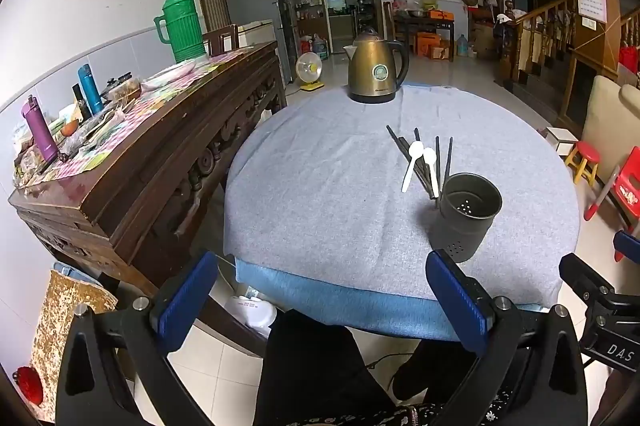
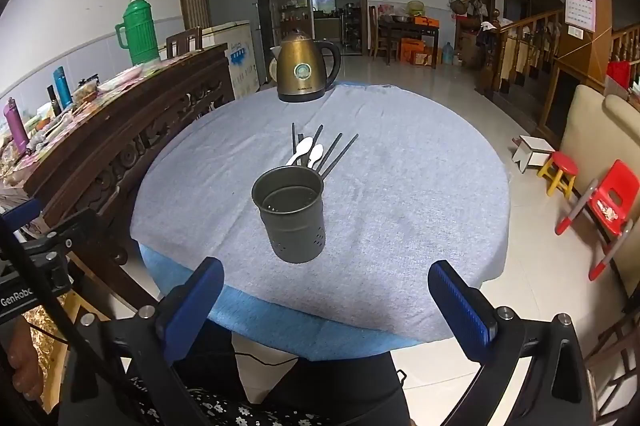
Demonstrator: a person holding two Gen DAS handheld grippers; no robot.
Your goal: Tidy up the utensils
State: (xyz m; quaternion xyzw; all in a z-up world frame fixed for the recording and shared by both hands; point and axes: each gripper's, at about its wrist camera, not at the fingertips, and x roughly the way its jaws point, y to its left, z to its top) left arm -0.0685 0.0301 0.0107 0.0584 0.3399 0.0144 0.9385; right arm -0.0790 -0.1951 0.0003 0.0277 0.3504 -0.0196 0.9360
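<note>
Waiting over the bench, both tools spread

Looking from the left wrist, the left tool stands spread and empty at the near edge of the bench. The cup stands upright at right, with chopsticks and two spoons lying just beyond it.

From the right wrist, the right tool is spread and empty too. The cup stands centred, utensils behind, kettle at the far edge.

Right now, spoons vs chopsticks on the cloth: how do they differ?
The spoons are white with rounded bowls; the chopsticks are dark, thin, straight sticks. There are two spoons but several chopsticks. The spoons lie on top of the chopsticks. Both lie flat, just behind the empty holder.
</note>
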